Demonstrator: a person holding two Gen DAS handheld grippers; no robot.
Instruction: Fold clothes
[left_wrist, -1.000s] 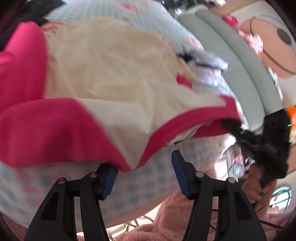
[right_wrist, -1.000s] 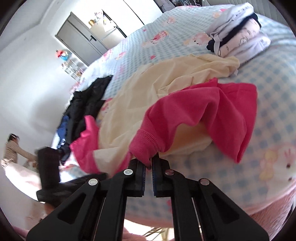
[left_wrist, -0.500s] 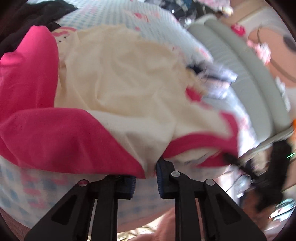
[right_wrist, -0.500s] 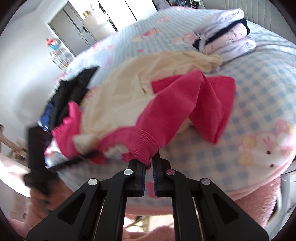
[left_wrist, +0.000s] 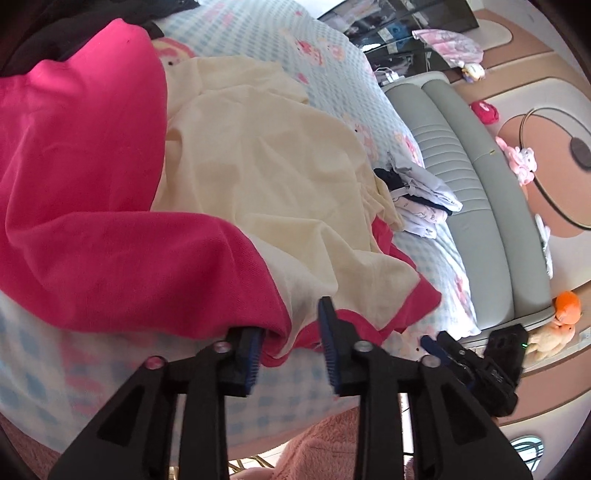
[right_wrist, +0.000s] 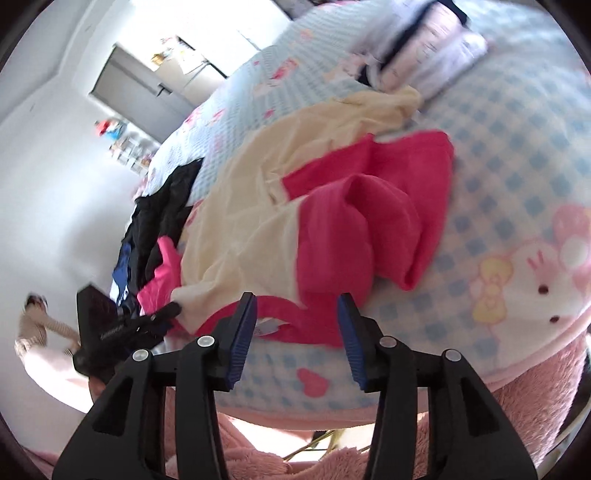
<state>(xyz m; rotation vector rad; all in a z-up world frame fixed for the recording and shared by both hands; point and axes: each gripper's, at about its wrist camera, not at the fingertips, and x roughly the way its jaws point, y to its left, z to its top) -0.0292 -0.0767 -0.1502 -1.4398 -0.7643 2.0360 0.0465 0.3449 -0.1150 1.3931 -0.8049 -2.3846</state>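
A cream top with hot-pink sleeves and hem (left_wrist: 258, 166) lies spread and rumpled on the blue checked bedspread (left_wrist: 325, 74). My left gripper (left_wrist: 290, 350) is at the top's near hem; its jaws are opening, and a fold of pink and cream hem hangs between them without being pinched. In the right wrist view the same top (right_wrist: 266, 206) lies ahead, one pink sleeve (right_wrist: 376, 221) bunched on the bed. My right gripper (right_wrist: 297, 332) is opening too, its jaws wide apart just short of the pink hem, holding nothing.
A folded pile of pale clothes (left_wrist: 421, 199) sits near the grey padded headboard (left_wrist: 461, 166). Black and blue clothes (right_wrist: 166, 214) are heaped at the bed's far side. A person (right_wrist: 33, 321) is in the room's background. Pink fluffy fabric (right_wrist: 535, 424) lies below the bed edge.
The right gripper was shut on the pink sleeve cuff; it has let go and the sleeve now lies on the bed. The left gripper closed on the hem, then parted again.
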